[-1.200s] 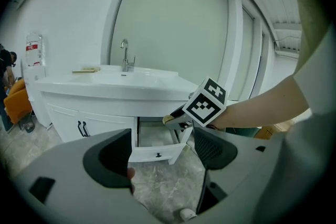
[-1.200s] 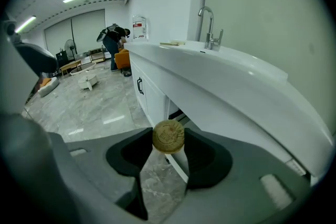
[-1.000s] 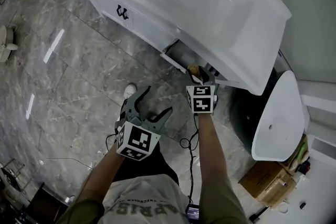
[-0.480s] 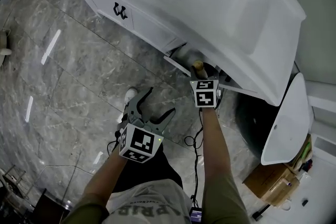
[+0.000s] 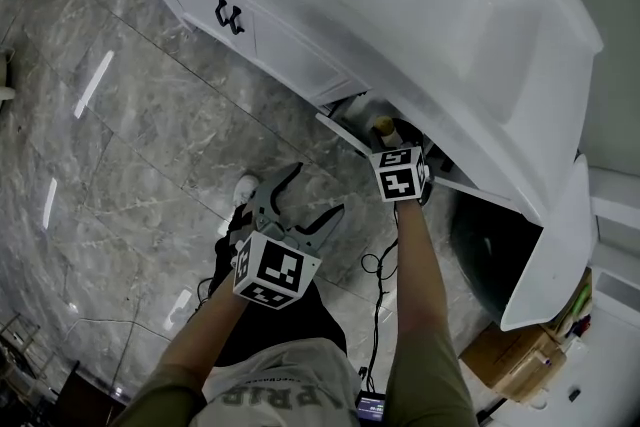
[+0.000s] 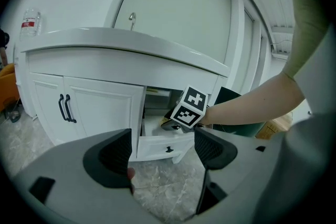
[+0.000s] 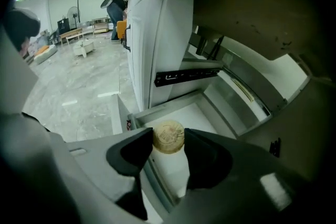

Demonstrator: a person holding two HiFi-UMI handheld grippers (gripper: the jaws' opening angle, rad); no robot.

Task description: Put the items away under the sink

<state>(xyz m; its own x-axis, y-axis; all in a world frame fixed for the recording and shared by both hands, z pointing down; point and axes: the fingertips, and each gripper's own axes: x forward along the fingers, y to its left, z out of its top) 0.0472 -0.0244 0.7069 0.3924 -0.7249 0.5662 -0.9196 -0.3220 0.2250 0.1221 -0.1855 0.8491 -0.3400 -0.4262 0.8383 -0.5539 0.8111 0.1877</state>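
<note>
My right gripper (image 7: 168, 152) is shut on a white bottle with a tan round cap (image 7: 168, 137). It holds the bottle over the pulled-out white drawer (image 7: 181, 118) under the sink (image 5: 470, 25). From the head view the right gripper (image 5: 385, 137) reaches into the drawer opening, and the tan cap (image 5: 381, 125) shows just past its marker cube. My left gripper (image 5: 295, 200) hangs open and empty above the floor. In the left gripper view, the left gripper (image 6: 163, 152) faces the drawer front (image 6: 163, 147) and my right arm.
The white vanity has closed doors with black handles (image 5: 232, 17) to the left of the drawer. Grey marble floor (image 5: 120, 145) lies in front. A cardboard box (image 5: 515, 355) sits at lower right. A clear bottle (image 6: 29, 22) stands on the counter's left end.
My right gripper has pushed further into the drawer opening with the bottle. The head view has shifted closer to the vanity. The left gripper has stayed open and low.
</note>
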